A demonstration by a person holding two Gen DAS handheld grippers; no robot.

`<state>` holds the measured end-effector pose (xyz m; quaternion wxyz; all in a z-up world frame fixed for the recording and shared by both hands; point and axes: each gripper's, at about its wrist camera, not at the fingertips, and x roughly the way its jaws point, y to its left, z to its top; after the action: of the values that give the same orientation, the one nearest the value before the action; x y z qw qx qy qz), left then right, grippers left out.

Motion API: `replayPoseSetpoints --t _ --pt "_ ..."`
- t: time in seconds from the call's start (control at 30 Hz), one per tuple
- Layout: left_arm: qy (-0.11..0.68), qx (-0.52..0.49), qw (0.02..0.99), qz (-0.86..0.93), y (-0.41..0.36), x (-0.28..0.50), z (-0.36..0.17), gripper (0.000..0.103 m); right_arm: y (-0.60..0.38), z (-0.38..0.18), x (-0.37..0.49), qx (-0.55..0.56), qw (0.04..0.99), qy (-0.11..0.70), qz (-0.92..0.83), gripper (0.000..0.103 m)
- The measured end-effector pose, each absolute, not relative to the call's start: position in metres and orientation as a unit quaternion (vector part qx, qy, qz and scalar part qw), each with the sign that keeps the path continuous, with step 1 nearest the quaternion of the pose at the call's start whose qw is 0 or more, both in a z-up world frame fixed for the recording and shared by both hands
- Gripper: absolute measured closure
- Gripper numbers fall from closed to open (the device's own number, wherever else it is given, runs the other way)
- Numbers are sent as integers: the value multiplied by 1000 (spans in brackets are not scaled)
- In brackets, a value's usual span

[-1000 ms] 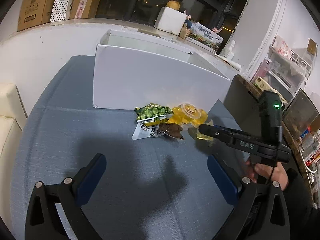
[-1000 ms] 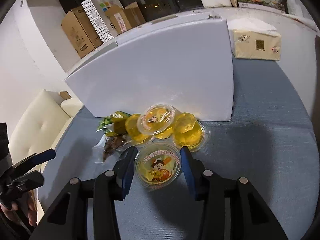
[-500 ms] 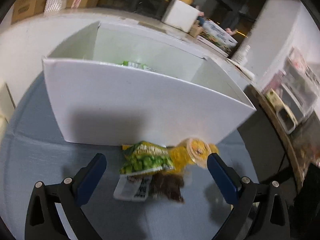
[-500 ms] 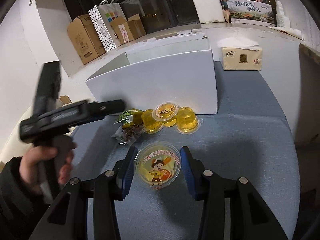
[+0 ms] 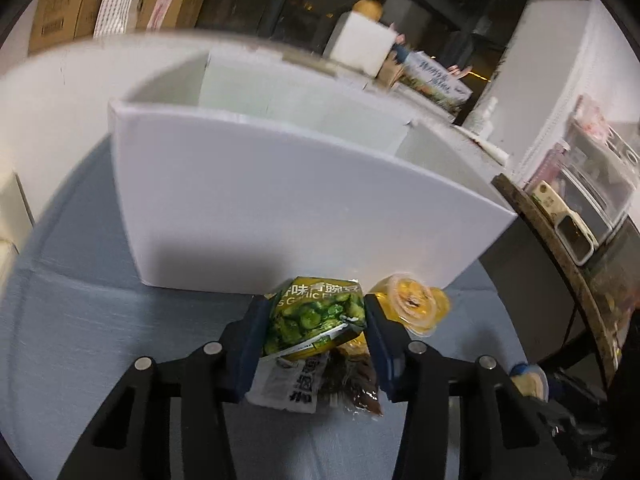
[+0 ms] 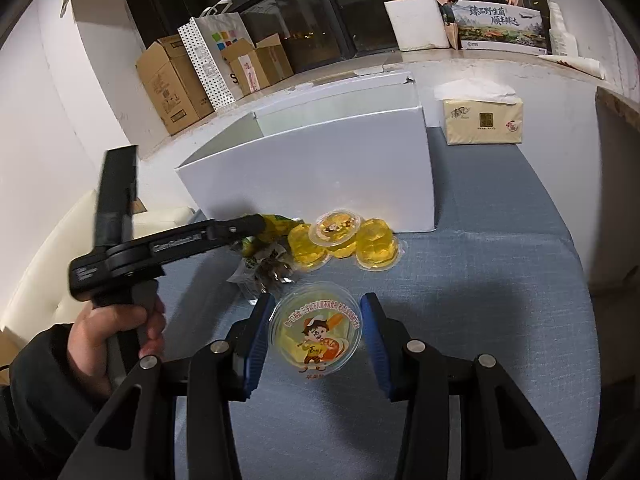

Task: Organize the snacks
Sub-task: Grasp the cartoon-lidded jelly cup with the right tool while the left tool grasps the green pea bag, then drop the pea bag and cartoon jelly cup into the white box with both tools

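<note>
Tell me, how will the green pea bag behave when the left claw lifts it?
The green pea bag looks puffy and crinkled, so probably light and squashy. Its glossy film may slip between the left claw pads. It overlaps the white packet, which might shift.

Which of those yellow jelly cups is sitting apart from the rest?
The large jelly cup with the cartoon lid, between the right hand-held gripper pads; the smaller cups cluster by the white box.

A green pea packet [image 5: 314, 322] shows Chinese characters above the partly cut-off English "S Garlic F". Large black Chinese characters mark the white packet [image 5: 286, 386] beneath it. A cartoon boy ringed by red Chinese lettering decorates the jelly cup lid [image 6: 316, 332]. Printing on the tissue pack [image 6: 482, 122] is too small to read.
</note>
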<state>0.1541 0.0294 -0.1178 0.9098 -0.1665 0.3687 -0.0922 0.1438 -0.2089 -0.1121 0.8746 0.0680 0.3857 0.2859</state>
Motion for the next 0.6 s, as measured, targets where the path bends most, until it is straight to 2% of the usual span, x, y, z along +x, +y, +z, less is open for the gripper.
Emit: replayPoseSetpoints --t 0.3,0.43,0.6 --pt "292 -156 939 -98 45 81 -78 52 -204 -108 141 69 874 381 293 55" --pt "277 -165 941 -99 56 82 -62 52 -201 -93 147 63 883 366 288 55" --pt "244 -159 951 -100 62 121 -21 52 -191 -41 175 42 904 316 286 55"
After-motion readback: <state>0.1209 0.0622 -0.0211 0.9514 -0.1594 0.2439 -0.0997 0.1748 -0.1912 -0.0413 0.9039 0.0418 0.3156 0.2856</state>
